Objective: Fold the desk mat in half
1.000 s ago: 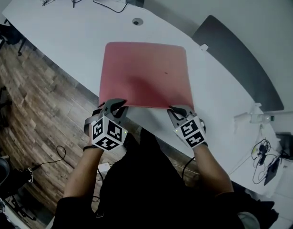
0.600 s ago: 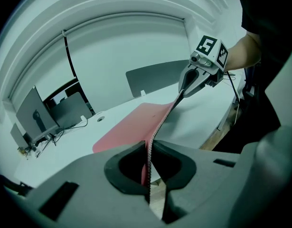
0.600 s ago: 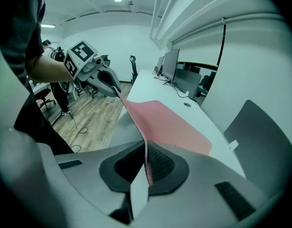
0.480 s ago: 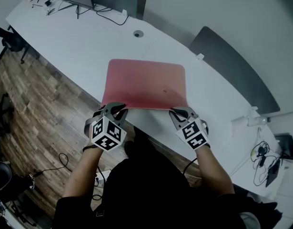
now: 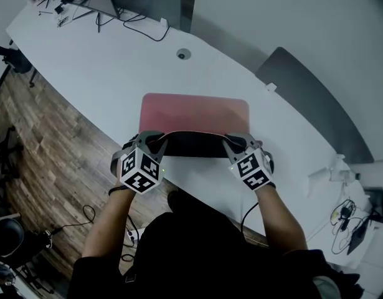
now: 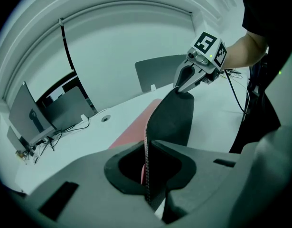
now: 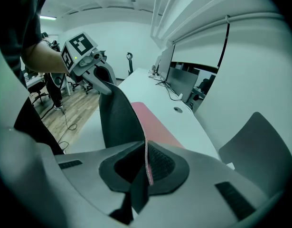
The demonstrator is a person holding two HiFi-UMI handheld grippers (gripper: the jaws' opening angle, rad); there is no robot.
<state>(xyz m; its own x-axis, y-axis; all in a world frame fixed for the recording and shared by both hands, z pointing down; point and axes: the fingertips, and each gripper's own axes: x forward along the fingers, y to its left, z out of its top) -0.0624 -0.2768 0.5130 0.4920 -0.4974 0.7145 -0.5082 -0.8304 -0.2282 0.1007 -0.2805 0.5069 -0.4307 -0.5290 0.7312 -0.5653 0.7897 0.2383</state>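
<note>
Left claw: clamped tight on the near left corner of the desk mat; the mat's edge stands upright in the pinch.
Right claw: closed hard on the near right corner of the same edge.
Desk mat: the near edge is held up off the surface between the two claws, its dark underside facing the person; the far part lies flat, pink face up.
Worktop: white and curved; the mat sits near its front edge.
Cable hole: round, beyond the mat, well apart.
Cables: at the far left end.
Floor: wood planks, left of the worktop.
</note>
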